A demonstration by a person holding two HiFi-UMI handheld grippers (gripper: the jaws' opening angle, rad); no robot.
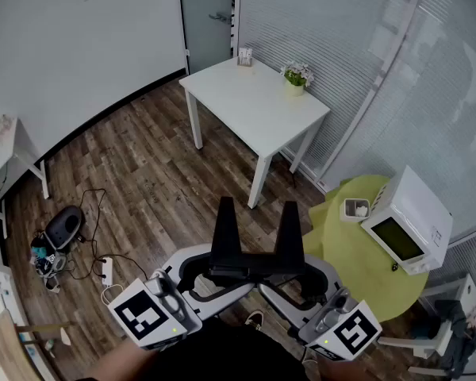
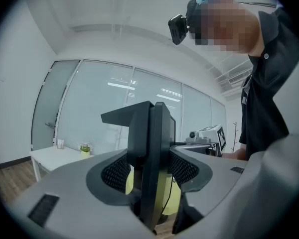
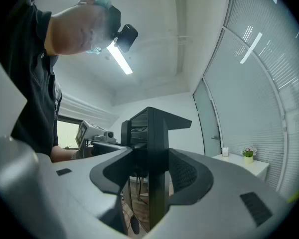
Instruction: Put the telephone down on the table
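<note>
Two grippers sit low in the head view, close to the person. The left gripper [image 1: 225, 236] and the right gripper [image 1: 290, 236] both have their jaws wide and grip nothing. The telephone [image 1: 404, 225], as I judge it, is the white boxy set with a dark screen on the yellow table [image 1: 365, 276]. It lies right of both grippers and a little farther off, so the right gripper is nearer. Its screened face is turned to the near left. A white table [image 1: 254, 105] stands farther off, to the left.

Seen from the left gripper view, the left gripper [image 2: 150, 158] is wide and empty. The yellow table [image 2: 168, 193] shows just past it, and the telephone is hidden.

Over in the right gripper view, the right gripper [image 3: 150, 158] is likewise empty. Only the white table [image 3: 239, 164] shows, at the right.
</note>
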